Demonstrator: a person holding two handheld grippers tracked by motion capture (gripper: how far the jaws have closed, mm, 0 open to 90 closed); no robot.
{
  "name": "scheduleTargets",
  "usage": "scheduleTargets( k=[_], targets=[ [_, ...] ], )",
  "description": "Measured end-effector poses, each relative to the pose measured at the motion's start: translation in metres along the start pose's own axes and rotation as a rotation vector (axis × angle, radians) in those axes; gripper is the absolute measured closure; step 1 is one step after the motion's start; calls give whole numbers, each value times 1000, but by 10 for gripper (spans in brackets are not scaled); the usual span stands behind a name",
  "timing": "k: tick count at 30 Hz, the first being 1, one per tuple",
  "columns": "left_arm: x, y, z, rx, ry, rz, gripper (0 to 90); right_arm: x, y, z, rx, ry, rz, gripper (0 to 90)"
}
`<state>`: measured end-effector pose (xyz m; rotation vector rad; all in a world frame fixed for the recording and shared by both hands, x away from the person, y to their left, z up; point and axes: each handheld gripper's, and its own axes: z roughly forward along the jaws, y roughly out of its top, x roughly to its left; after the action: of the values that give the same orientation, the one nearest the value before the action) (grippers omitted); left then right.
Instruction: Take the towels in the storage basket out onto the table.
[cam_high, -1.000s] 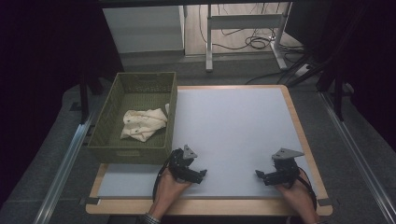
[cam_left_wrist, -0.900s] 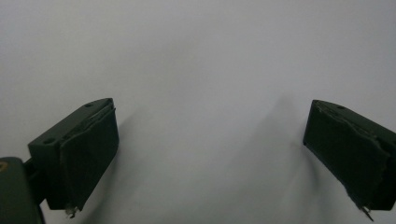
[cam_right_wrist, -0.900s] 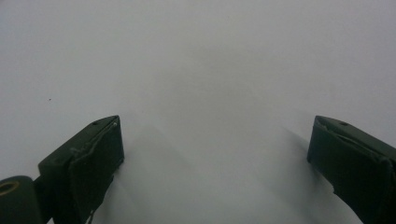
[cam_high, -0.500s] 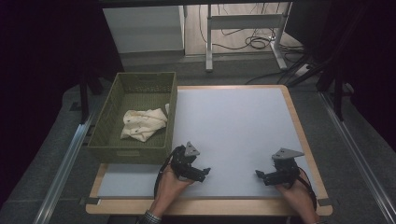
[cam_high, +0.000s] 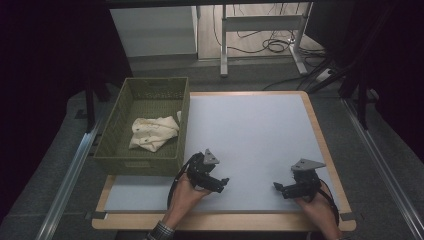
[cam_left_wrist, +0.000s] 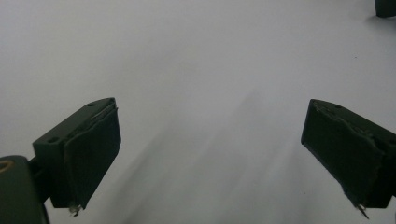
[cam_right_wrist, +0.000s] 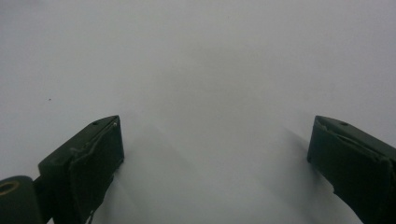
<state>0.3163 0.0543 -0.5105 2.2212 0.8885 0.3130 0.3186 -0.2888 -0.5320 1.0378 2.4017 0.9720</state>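
Open mat (cam_high: 250, 130) — basket (cam_high: 182, 135) leftward

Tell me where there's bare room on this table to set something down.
The white mat is bare from the green basket across to the table's right wooden rim. Crowded only near the front edge, around the left tongs and right tongs. The basket holds a cream cloth.

**Basket at the left, grippers along the near edge**

A green woven basket (cam_high: 145, 127) stood on the left edge of the white-topped wooden table (cam_high: 260, 130), a crumpled cream cloth (cam_high: 152, 132) inside it. The left gripper (cam_high: 220, 184) lay just right of the basket's near corner; the right gripper (cam_high: 278, 188) lay farther right.
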Motion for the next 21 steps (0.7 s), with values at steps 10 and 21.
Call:
scheduleTargets(
  k=[10, 21],
  targets=[
    [0, 18, -2, -5, -26, 10, 50, 0, 0, 0, 2, 0, 0, 38],
    [4, 38, -8, -14, -48, 18, 37, 0, 0, 0, 1, 0, 1, 38]
  ],
)
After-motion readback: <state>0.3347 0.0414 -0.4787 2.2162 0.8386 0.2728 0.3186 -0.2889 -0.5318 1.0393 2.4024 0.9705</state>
